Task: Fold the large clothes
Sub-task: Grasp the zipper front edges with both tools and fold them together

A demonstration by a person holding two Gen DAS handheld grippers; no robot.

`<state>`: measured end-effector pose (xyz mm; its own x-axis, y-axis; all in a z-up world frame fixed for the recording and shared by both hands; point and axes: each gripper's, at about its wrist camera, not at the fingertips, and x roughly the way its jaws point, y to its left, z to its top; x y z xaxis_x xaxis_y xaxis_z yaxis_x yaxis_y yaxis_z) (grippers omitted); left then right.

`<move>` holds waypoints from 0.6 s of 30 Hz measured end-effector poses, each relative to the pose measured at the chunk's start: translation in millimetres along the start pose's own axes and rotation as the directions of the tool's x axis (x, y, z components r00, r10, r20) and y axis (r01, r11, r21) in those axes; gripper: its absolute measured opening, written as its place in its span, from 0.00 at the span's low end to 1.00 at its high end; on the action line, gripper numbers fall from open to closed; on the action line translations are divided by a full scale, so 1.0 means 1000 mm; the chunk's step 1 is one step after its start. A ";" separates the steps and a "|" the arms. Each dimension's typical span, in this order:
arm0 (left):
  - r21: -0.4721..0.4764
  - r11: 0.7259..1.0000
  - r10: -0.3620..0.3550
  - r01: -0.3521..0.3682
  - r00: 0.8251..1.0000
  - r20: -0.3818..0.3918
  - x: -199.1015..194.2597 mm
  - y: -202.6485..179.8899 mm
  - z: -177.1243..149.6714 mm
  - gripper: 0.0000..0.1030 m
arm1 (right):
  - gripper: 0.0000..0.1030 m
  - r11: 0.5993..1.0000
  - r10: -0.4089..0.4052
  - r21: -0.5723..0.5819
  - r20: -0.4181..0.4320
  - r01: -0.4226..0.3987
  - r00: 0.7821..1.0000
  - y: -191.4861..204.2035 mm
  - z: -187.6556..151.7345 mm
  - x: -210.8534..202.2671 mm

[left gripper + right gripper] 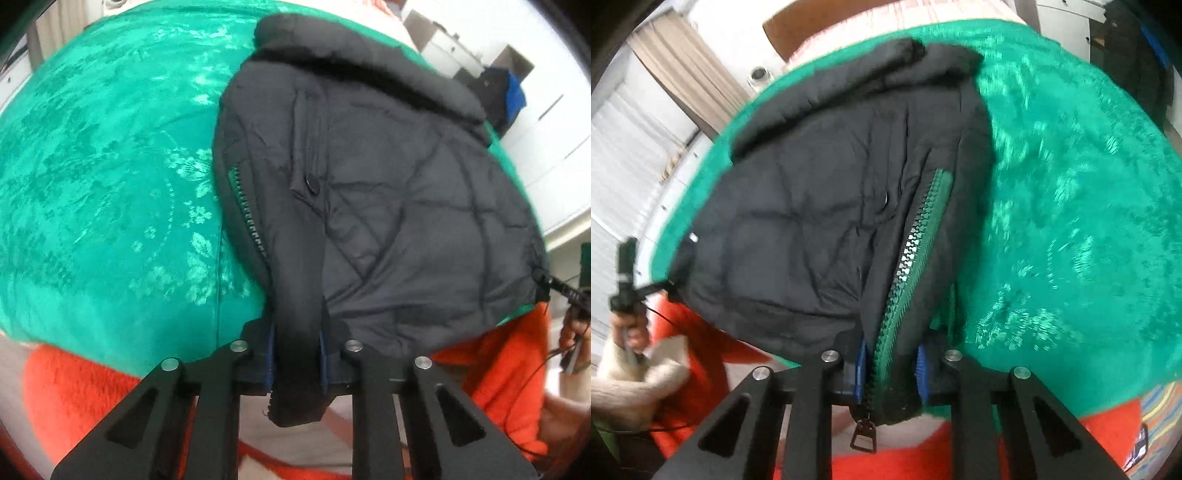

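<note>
On the green bedspread (110, 166) lies the black puffer jacket (388, 177), hem toward both tools. Left tool (295, 354) pinches a hem corner; right tool (891, 363) clamps the hem beside the zipper (908, 258), likely so both corners lift together for a fold.

The right gripper (889, 365) was clamped on the hem of a black quilted jacket (812, 206), beside its green zipper (912, 254). The jacket lay ahead on a green bedspread (1071, 221) that stretched off to the gripper's right; an orange blanket (713, 347) showed below.
</note>
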<state>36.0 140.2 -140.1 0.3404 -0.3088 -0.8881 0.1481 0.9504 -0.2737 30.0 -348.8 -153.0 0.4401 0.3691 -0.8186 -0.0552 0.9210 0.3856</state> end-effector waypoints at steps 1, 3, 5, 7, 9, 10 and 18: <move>-0.010 1.000 -0.022 0.022 1.000 -0.003 -0.008 0.001 -0.003 0.16 | 0.19 1.000 0.014 0.006 0.004 -0.014 1.000 0.001 -0.001 -0.010; -0.016 0.998 -0.053 0.053 0.998 -0.023 -0.024 0.002 -0.017 0.16 | 0.19 0.998 0.053 0.022 -0.004 -0.052 0.999 0.002 -0.013 -0.035; -0.008 0.998 -0.069 0.069 0.996 -0.051 -0.039 0.002 -0.037 0.16 | 0.19 0.996 0.078 0.035 -0.029 -0.077 0.997 0.006 -0.026 -0.046; -0.031 0.994 -0.102 0.100 0.992 -0.075 -0.057 0.008 -0.050 0.16 | 0.19 0.992 0.110 0.067 -0.051 -0.106 0.993 0.005 -0.041 -0.058; -0.075 0.986 -0.152 0.146 0.986 -0.075 -0.073 0.011 -0.057 0.15 | 0.18 0.980 0.165 0.122 -0.032 -0.160 0.986 0.003 -0.047 -0.071; -0.095 0.979 -0.185 0.179 0.981 -0.057 -0.083 0.013 -0.054 0.14 | 0.18 0.967 0.207 0.153 0.007 -0.205 0.978 -0.002 -0.041 -0.081; -0.040 0.945 -0.307 0.325 0.921 0.238 -0.147 0.012 0.100 0.14 | 0.18 0.919 0.338 0.100 0.301 -0.382 0.891 -0.021 0.112 -0.099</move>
<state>80.5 192.9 24.2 0.4895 -0.5857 -0.6461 0.2135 0.7988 -0.5624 87.9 -418.5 -32.9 0.6438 0.6031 -0.4709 -0.1293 0.6923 0.7099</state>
